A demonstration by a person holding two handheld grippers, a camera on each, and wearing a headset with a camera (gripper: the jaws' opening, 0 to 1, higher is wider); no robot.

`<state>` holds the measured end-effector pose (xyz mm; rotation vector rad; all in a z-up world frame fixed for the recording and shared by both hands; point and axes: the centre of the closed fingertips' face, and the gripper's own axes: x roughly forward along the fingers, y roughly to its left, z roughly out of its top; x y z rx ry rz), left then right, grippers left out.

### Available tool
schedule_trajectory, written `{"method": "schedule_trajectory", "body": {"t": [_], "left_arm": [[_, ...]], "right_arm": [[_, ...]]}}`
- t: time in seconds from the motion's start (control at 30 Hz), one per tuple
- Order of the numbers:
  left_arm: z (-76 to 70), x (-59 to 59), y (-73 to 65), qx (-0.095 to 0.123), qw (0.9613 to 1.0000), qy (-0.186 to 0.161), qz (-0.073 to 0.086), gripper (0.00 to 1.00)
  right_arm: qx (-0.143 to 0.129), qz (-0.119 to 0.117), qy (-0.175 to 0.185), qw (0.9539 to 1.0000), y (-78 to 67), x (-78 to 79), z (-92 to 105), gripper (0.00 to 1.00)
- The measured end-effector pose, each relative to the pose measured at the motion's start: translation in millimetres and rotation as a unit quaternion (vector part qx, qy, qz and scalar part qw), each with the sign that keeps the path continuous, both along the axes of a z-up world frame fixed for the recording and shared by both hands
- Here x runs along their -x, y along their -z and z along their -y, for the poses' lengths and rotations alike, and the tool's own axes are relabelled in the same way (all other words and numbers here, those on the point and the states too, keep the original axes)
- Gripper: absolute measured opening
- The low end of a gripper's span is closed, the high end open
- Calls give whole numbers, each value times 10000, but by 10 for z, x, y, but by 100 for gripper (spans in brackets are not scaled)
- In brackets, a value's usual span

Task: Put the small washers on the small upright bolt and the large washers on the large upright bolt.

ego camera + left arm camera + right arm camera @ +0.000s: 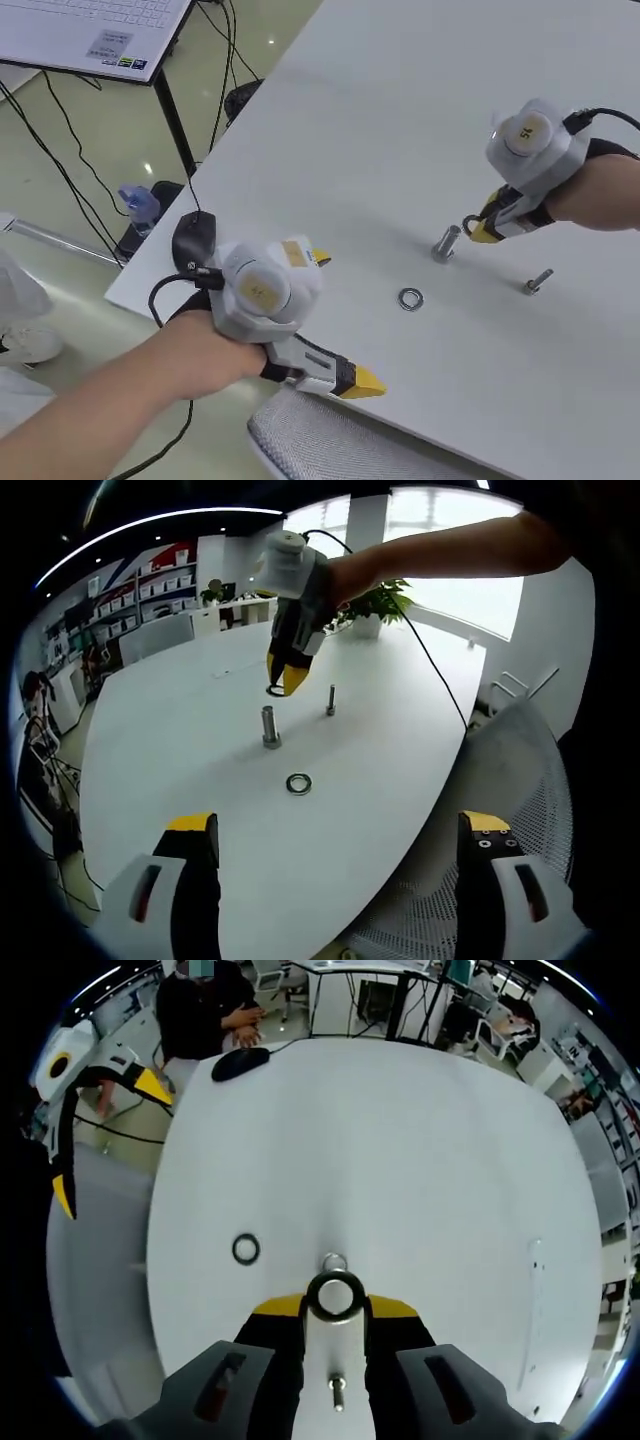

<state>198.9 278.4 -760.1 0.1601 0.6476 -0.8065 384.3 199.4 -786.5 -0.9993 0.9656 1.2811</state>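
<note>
- Washer (335, 1295) is pinched in right gripper (476, 229) just over large bolt (446, 243); hole must be lined up, then lowered.
- Left gripper (342, 320) is held spread wide, empty; second washer (410, 298) is parked nearby.

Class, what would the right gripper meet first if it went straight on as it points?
Most likely the large upright bolt, just beyond the washer held in the right gripper; depth is unclear.

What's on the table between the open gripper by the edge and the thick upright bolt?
One loose washer lies flat on the table between the left gripper and the large bolt, clearest in the left gripper view.
</note>
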Motion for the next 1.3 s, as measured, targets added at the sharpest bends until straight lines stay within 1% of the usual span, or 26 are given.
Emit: {"method": "schedule_trajectory", "body": {"t": [0.1, 0.2, 0.33, 0.53, 0.63, 0.9, 1.3], "left_arm": [[-28, -10, 20, -70, 10000, -4, -11, 100], [-48, -25, 28, -64, 10000, -32, -35, 100], [-66, -46, 25, -75, 10000, -48, -18, 100], [-78, -60, 38, -69, 10000, -56, -33, 100], [-79, -58, 42, -44, 10000, -55, -40, 99], [-116, -23, 80, -65, 9999, -69, -120, 97], [-129, -6, 82, -52, 9998, -81, -156, 94]], "right_arm": [[1, -12, -7, 10000, 18, -15, -33, 22], [29, -49, -33, 10000, 45, -1, -63, 22], [49, -61, -96, 9999, 66, 17, -109, 22], [112, -70, -154, 9998, 112, 37, -154, 22], [168, -55, -176, 9997, 149, 32, -160, 22], [279, -50, -199, 9994, 205, 25, -157, 22], [347, -72, -213, 9991, 269, 12, -153, 22]]}}
